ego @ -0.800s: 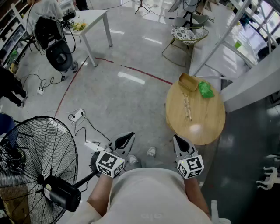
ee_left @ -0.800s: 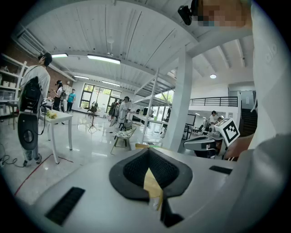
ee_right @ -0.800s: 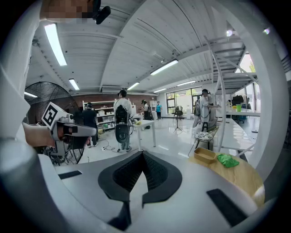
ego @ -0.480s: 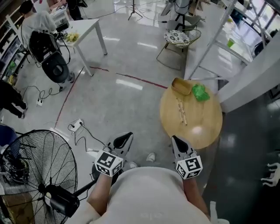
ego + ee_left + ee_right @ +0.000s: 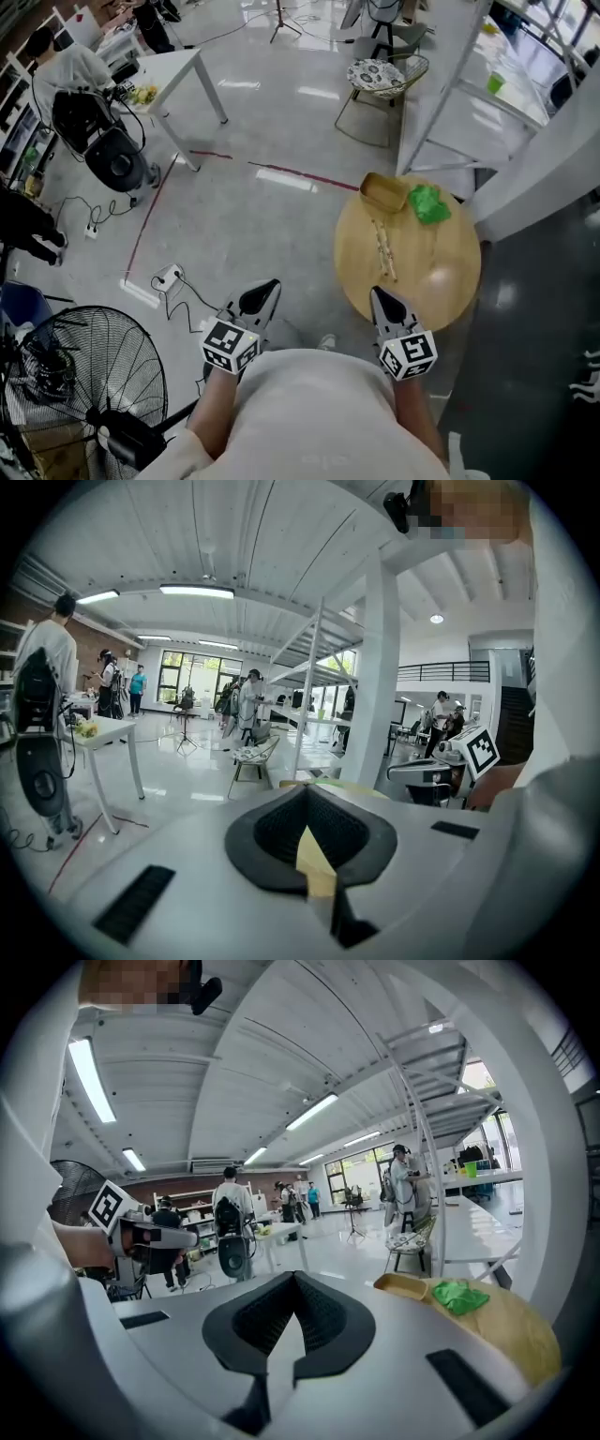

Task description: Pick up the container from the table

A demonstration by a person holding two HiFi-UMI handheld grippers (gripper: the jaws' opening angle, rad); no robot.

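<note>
Container [image 5: 384, 192] sits at the far edge of the surface [image 5: 445, 281], cloth [image 5: 429, 203] just right of it. Sticks [image 5: 382, 250] lie nearer, mid-surface. Right tongs [image 5: 380, 296] at the near edge. Left tongs [image 5: 270, 287] over floor [image 5: 253, 225], left of the surface. Fan [image 5: 75, 375] further left.

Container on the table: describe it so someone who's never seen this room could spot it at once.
Look for the round wooden table. At its far edge lies the container, just left of a green cloth. It is the only tan, open tray there; the sticks nearer the middle are pale and thin.
</note>
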